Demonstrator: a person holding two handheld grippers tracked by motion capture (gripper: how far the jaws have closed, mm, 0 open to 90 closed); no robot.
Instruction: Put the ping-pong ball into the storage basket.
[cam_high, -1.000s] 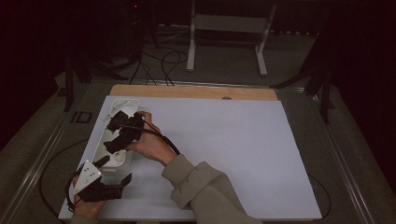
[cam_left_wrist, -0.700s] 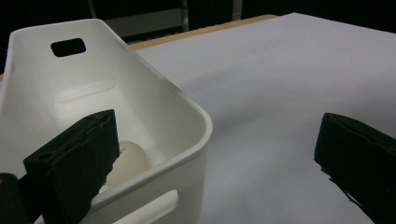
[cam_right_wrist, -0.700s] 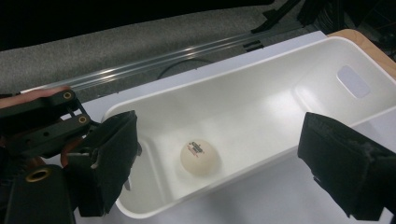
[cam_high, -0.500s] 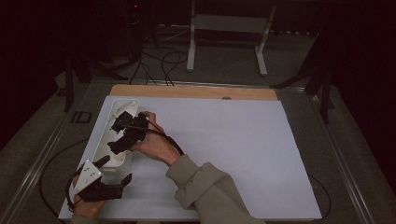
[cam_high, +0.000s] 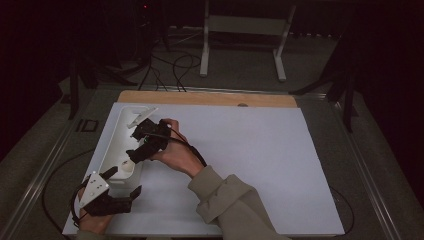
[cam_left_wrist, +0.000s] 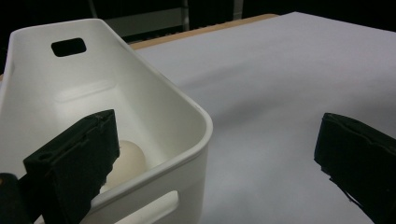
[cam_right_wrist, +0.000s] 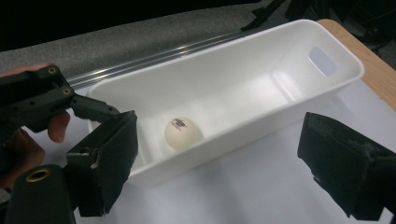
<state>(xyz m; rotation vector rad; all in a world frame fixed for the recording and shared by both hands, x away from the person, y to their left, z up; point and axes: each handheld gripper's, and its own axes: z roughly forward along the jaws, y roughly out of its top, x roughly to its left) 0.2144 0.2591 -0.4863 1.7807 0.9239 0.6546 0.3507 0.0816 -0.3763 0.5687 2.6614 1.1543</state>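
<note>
While my right gripper (cam_high: 131, 153) hangs over the white bin (cam_right_wrist: 261, 70) near the table's left edge, its jaws stand wide apart with nothing between them. My left gripper (cam_high: 124, 187) waits near the table's front left corner, just off the bin's near end, jaws likewise spread and empty.

The ball (cam_right_wrist: 182, 133) lies on the bin's floor toward that near end, close to the long wall on the table-centre side; whether it touches that wall I cannot tell. It is white with a small printed mark, and I take it for a table-tennis ball: very light, hard-shelled, smooth, and quick to roll or squirt out of a pinch. I would close on it across its widest part, both pads square to the middle, and gently, since a thin shell like that could dent.

The bin looks like stiff moulded plastic, light enough to slide on the white sheet (cam_high: 260, 150) if nudged. Its rim or the handle slot (cam_left_wrist: 68, 46) in the end wall would give a firm hold.
</note>
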